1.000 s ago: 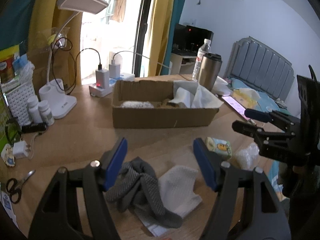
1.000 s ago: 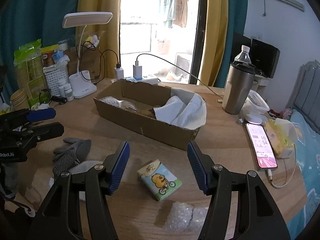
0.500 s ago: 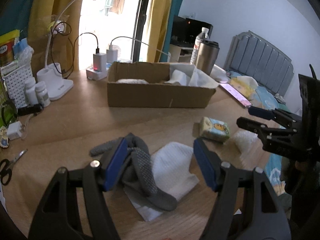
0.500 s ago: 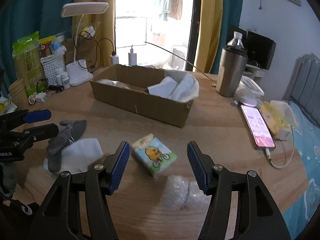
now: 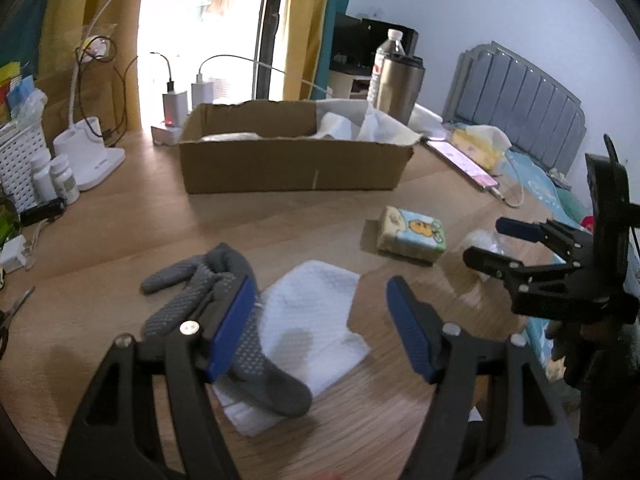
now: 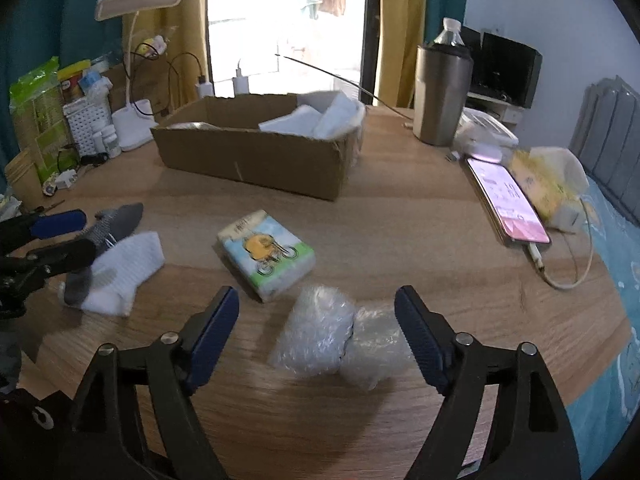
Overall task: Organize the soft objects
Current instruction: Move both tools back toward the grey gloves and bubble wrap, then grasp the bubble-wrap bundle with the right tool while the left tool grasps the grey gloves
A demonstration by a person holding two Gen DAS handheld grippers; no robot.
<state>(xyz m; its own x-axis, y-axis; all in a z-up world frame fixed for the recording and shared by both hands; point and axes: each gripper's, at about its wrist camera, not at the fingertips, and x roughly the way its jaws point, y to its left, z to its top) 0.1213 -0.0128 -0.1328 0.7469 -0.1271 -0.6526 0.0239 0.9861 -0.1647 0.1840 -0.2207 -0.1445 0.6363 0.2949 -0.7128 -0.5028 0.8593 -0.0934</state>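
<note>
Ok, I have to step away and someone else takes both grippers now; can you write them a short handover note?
Left gripper: open, empty, low over the white cloth and the grey glove lying partly on it.
Right gripper: open, empty, poised over the bubble wrap.
The tissue pack lies on the table between the cloth and the wrap.
Done: the cardboard box already holds white cloths and some other soft items.
Left: glove, white cloth, tissue pack and bubble wrap are all outside the box; likely all go in.
</note>
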